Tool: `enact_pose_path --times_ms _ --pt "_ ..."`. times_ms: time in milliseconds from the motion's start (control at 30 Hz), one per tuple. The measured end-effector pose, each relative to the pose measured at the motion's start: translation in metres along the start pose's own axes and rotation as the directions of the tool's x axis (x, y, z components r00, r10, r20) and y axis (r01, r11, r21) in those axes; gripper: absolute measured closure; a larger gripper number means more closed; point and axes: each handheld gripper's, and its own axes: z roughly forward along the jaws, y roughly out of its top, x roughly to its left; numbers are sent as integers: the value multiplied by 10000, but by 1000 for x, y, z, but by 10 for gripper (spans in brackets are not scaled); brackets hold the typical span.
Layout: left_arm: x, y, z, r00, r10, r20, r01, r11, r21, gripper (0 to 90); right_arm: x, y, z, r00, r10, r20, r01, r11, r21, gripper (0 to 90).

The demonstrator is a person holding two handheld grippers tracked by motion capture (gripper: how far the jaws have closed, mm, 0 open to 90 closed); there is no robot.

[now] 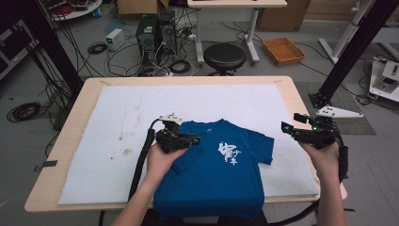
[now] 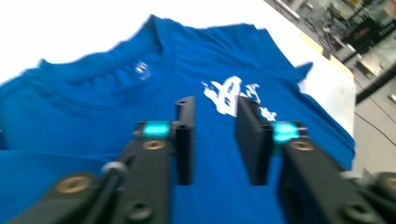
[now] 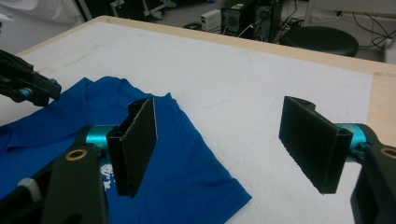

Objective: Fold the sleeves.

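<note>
1. One blue T-shirt (image 1: 214, 169) of soft knit cloth lies flat on a white, felt-like mat (image 1: 117, 122) that covers a pale wooden table (image 1: 70, 125); the mat bears a few brownish stains.
2. White brush-stroke lettering (image 1: 229, 153) marks its chest, and a small white label sits inside the ribbed collar (image 2: 142, 70).
3. Its long axis runs from 12 o'clock to 6 o'clock on the table: collar toward 12, hem hanging over the near edge at 6. One short sleeve (image 1: 263, 148) spreads toward 3 o'clock.
4. Left gripper (image 1: 195, 139) hovers over the shirt's shoulder at about 9 o'clock of the lettering. Its flat black pads (image 2: 185, 135) stand partly apart, nothing between them, with cloth below.
5. Right gripper (image 1: 291, 124) is held off the shirt at 3 o'clock, over the mat's edge. Its rectangular, grainy pads (image 3: 137, 140) are spread wide with nothing between them.
</note>
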Motion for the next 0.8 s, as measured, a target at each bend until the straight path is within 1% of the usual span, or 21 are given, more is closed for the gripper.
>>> enact_pose_path --times_ms 33,100,167,200,300,333,367,433,500,533,567,600,633,667,700,800 --pt "0 0 -3 9999 25 -122 -27 9999 -163 598 0 -1 0 10000 46 17 -46 10000 4 275" --pt "1 -1 -11 9988 252 -428 -272 9986 -460 553 -2 -2 1 9999 106 23 -106 9999 46 280" --pt "3 -1 -22 9959 517 -748 -566 9963 -651 518 -4 -4 3 9999 139 38 -139 9999 71 311" --pt "4 -2 -27 9933 651 -958 -726 9944 -766 516 -5 -5 4 9999 164 32 -164 9998 87 329" --pt "6 -5 -46 9808 1084 -1621 -1262 9866 -1033 497 -9 -10 9 9995 294 122 -297 9992 258 357" --pt "6 -5 -46 9808 1084 -1621 -1262 9866 -1033 495 -11 -12 12 9993 333 143 -337 9989 327 376" --pt "8 -8 -59 9716 1269 -1997 -1538 9802 -1250 492 -12 -14 15 9991 387 188 -395 9982 455 395" --pt "11 -11 -72 9652 1337 -2249 -1702 9737 -1516 488 -14 -18 20 9987 460 221 -473 9968 643 433" --pt "16 -17 -83 9637 1266 -2351 -1713 9685 -1806 488 -17 -23 28 9982 504 312 -531 9943 920 468" --pt "19 -20 -87 9626 1243 -2408 -1734 9654 -1947 488 -18 -26 33 9977 585 353 -620 9920 1095 500" --pt "19 -20 -87 9626 1243 -2408 -1734 9654 -1947 488 -19 -28 37 9970 648 423 -697 9892 1288 518" --pt "25 -25 -93 9665 1088 -2323 -1564 9677 -1976 488 -21 -31 41 9961 740 485 -805 9857 1480 535" --pt "27 -27 -96 9660 1072 -2354 -1536 9700 -1885 488 -22 -33 46 9951 825 543 -904 9823 1640 554" --pt "29 -29 -98 9644 1072 -2416 -1555 9693 -1906 488 -23 -36 50 9939 910 617 -1007 9790 1773 579" --pt "30 -30 -101 9643 1101 -2406 -1586 9684 -1923 488 -25 -38 55 9928 981 690 -1099 9745 1958 594" --pt "34 -32 -109 9680 987 -2305 -1482 9668 -2084 488 -28 -46 67 9899 1081 913 -1280 9594 2512 629"
